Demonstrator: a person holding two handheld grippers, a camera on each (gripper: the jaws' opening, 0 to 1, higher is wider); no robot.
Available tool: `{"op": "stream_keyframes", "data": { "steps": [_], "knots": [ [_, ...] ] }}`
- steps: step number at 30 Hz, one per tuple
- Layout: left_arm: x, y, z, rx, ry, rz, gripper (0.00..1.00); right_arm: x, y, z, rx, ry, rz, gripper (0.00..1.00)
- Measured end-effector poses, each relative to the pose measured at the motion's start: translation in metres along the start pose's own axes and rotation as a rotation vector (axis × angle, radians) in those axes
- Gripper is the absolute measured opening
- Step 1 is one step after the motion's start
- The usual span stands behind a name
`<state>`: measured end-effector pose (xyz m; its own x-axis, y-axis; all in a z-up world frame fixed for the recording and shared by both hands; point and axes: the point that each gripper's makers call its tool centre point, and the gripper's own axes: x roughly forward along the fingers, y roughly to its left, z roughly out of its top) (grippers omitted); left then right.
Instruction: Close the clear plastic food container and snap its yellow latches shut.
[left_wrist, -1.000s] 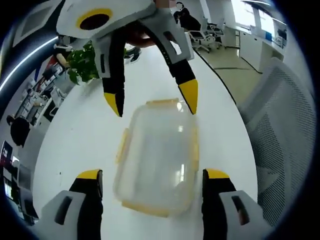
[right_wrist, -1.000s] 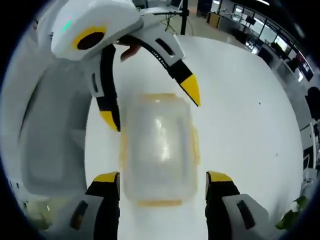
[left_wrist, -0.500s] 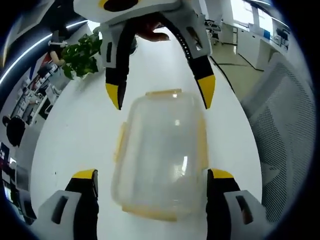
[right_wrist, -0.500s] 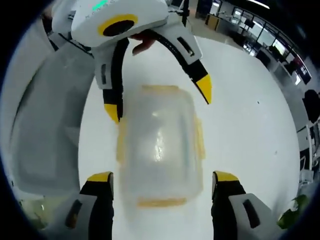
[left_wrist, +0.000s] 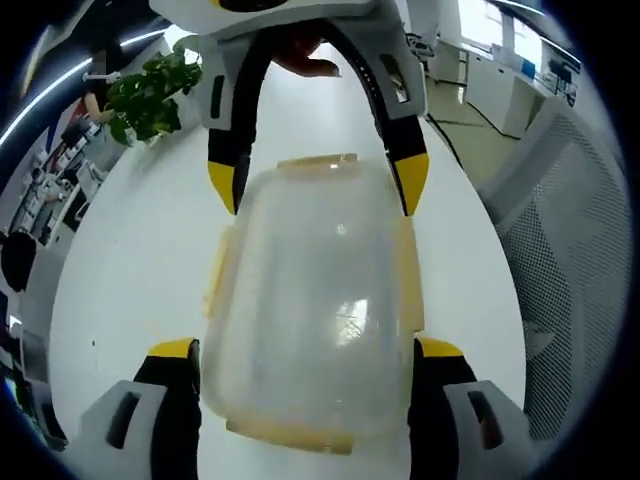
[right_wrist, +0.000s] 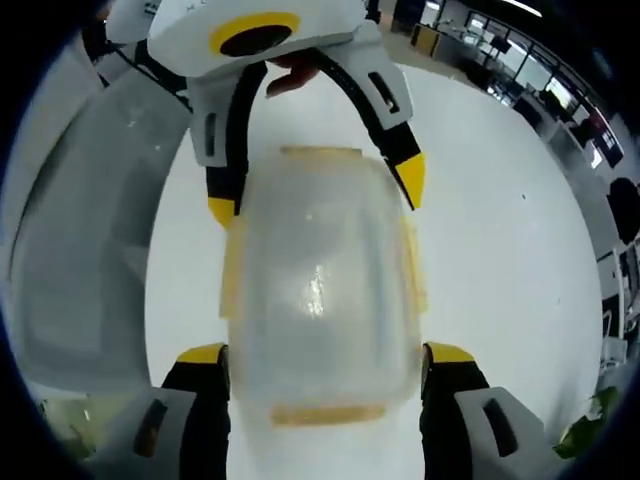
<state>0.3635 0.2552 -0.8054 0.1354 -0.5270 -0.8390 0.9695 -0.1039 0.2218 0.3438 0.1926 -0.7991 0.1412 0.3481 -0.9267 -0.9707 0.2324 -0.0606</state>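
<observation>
Both grippers are closing in from opposite ends of the clear food container (left_wrist: 310, 310) on the white table (left_wrist: 130, 270), left gripper (left_wrist: 303, 375) and right gripper (right_wrist: 325, 375) each spread wide, straddling its long axis, yellow latches (left_wrist: 407, 275) unsnapped.

Clear plastic container (left_wrist: 310, 310), lid on, yellow latches (left_wrist: 407, 275) flared outward, on white table (left_wrist: 130, 260)

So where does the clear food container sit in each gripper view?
Left gripper view: container at centre, between this view's own open jaws.
Right gripper view: container at centre, likewise between its own jaws.
Shared landmark: the white table under it, and the opposite gripper at its far end.
</observation>
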Motion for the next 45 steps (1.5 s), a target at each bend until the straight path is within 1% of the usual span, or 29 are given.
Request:
{"op": "stream_keyframes", "data": {
  "steps": [9,13,16,18,21,27,32,37,42,45],
  "knots": [
    [0.000,-0.002,-0.001,-0.012,0.002,0.002,0.85,0.001,0.001,0.000,-0.015,0.009,0.015,0.78],
    [-0.002,-0.005,-0.004,-0.015,0.008,0.004,0.85,0.002,0.003,0.003,-0.021,0.008,0.019,0.78],
    [-0.004,-0.006,-0.006,-0.021,0.002,0.008,0.85,0.003,0.004,0.006,-0.026,0.005,0.021,0.78],
    [-0.005,-0.005,-0.007,-0.031,-0.013,0.012,0.85,0.004,0.004,0.007,-0.030,0.011,0.023,0.78],
    [-0.007,-0.006,-0.009,-0.037,-0.018,0.014,0.85,0.006,0.004,0.010,-0.034,0.022,0.023,0.78],
    [-0.011,-0.005,-0.017,-0.036,-0.005,0.017,0.85,0.009,0.004,0.019,-0.035,0.025,0.023,0.78],
    [-0.017,-0.006,-0.027,-0.035,0.002,0.018,0.85,0.013,0.007,0.029,-0.036,0.028,0.027,0.78],
    [-0.022,-0.007,-0.036,-0.041,0.008,0.022,0.85,0.016,0.009,0.038,-0.042,0.020,0.029,0.78],
    [-0.026,-0.008,-0.041,-0.046,0.011,0.026,0.85,0.019,0.011,0.044,-0.048,0.023,0.030,0.78],
    [-0.029,-0.009,-0.046,-0.045,0.022,0.027,0.85,0.020,0.012,0.049,-0.049,0.019,0.031,0.78]
  ]
}}
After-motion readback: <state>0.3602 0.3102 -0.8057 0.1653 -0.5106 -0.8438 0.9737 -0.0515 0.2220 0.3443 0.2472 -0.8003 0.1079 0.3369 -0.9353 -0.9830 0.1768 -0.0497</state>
